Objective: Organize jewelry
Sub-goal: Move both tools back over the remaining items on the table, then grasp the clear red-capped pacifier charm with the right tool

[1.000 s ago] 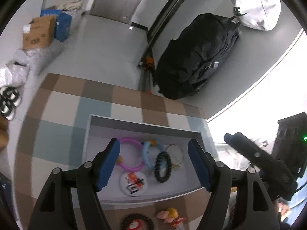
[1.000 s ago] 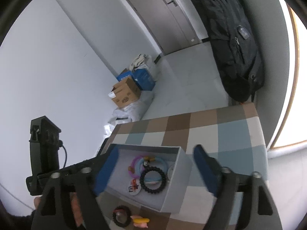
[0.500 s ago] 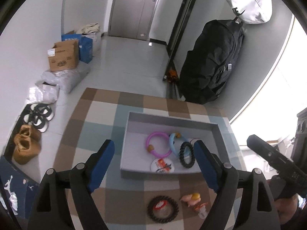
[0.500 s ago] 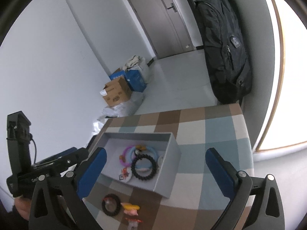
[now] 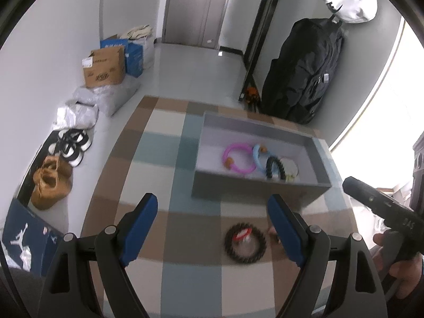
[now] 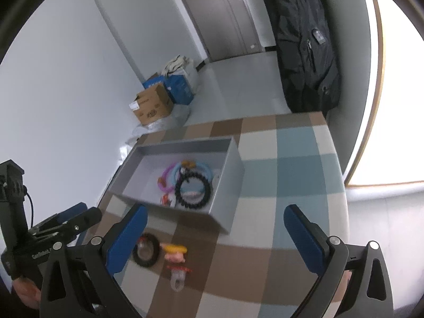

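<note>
Between the blue pads of the left tongs [image 5: 213, 218], nearest thing is a black beaded bracelet [image 5: 245, 243] flat on the checked cloth [image 5: 148, 159], w/ a red-and-white bit inside its ring. Left jaws spread wide, nothing pinched. Its right pad [image 5: 285, 234] cuts off a small pinkish item, can't tell what.

Right tongs [image 6: 214, 234] also spread to the full, nothing between pads but cloth. Just past its left pad [image 6: 127, 235]: same bracelet, half hidden, then a pink-yellow charm [image 6: 175, 253] and a red-topped clear trinket [image 6: 178, 277], both blurred.

Beyond both tongs sits the grey box [image 5: 204, 143], open-topped. Inside, bunched toward its right end: pink ring [image 5: 237, 159] w/ orange beads, light-blue ring [image 5: 258, 159], second black beaded bracelet [image 5: 274, 167], a round white piece [image 5: 291, 165] behind. Near wall hides the lower parts in left view; right view shows a red-white disc [image 6: 167, 198] there too.

Far right of left tongs: other gripper's black body, a hand [image 5: 397, 259] on it, partly out of frame.
</note>
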Demonstrator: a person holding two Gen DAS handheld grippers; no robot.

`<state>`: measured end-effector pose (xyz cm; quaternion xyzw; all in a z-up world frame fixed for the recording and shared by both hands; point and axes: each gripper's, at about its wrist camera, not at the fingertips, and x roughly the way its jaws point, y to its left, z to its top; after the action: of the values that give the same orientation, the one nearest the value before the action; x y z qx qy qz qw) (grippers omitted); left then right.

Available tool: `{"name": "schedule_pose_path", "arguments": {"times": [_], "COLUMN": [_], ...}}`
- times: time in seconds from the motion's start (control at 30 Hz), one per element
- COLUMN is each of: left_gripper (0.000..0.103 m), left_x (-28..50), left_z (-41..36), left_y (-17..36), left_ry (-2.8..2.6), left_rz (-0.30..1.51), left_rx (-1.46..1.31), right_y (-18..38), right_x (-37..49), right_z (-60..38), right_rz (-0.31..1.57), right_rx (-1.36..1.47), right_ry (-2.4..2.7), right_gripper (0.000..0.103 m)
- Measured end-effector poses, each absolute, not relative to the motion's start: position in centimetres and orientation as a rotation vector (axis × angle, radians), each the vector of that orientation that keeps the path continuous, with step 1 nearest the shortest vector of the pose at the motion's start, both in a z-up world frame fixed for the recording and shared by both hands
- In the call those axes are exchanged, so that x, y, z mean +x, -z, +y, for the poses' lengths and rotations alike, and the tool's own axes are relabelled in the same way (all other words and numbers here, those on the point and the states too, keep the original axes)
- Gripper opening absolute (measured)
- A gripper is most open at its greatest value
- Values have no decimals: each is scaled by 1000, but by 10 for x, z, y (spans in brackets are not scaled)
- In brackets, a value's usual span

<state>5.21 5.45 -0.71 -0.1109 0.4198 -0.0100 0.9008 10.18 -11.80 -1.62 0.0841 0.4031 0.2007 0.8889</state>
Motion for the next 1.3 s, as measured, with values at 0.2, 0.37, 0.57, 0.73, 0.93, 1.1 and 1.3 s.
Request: {"name": "schedule_pose_path", "arguments": {"times": [0.2,0.37,0.57,0.73,0.93,1.1,1.3], "left_gripper": [82,82,82,82,82,82,82], "left_x": [46,42,41,40,41,43,44], "left_z": [48,50,57,60,65,75,84], "left_y": [20,23,27,28,29,29,29], "left_ry": [27,21,-1,-10,-11,-19,-8], "left_rz": [918,923,941,946,943,943,926], "left_rx": [-201,-200,-234,-235,-255,-292,-336], "right_y": [31,40,54,65,69,70,71], "right_x": [82,68,55,52,52,53,57], "right_z": [-114,-100,-82,-66,-58,-53,-55], "right_rz": [901,932,983,1022,1018,1008,1010], "right_rx": [179,115,53,-1,-47,-78,-72], "right_ry": [-446,-482,-543,-570,-562,-550,-550], "right_gripper": [103,103,88,74,62,26,17]}}
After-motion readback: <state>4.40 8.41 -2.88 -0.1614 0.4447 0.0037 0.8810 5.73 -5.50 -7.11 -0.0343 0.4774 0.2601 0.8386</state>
